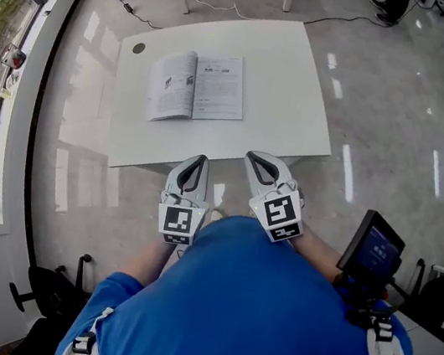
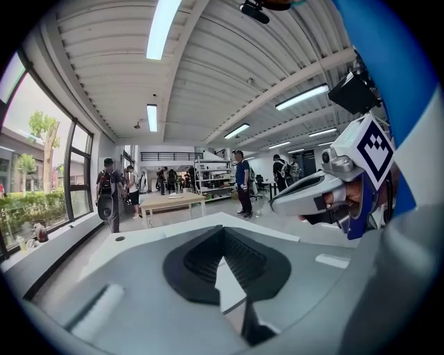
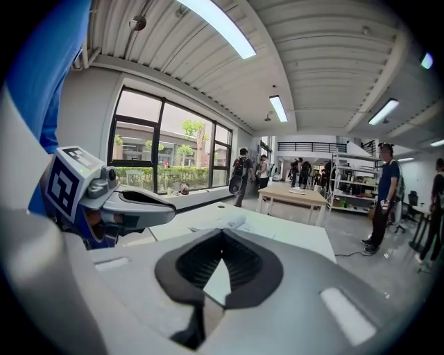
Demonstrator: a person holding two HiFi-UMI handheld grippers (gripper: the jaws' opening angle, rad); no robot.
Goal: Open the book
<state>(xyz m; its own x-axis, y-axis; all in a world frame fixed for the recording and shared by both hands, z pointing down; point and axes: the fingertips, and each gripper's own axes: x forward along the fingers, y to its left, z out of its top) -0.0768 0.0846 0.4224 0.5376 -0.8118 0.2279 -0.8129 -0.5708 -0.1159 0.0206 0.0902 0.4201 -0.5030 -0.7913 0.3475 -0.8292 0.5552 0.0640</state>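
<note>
Head view gives me the book (image 1: 197,87) lying open on the white counter (image 1: 292,91), well ahead of my tools. My left tool (image 1: 198,161) and right tool (image 1: 259,162) both sit closed on nothing, by the counter's near edge.

Book (image 1: 197,88) on a counter (image 1: 294,109), two grippers nearer the person.
The book lies on the counter's left half; left gripper (image 1: 199,161) and right gripper (image 1: 257,161) sit side by side at the near edge.
</note>
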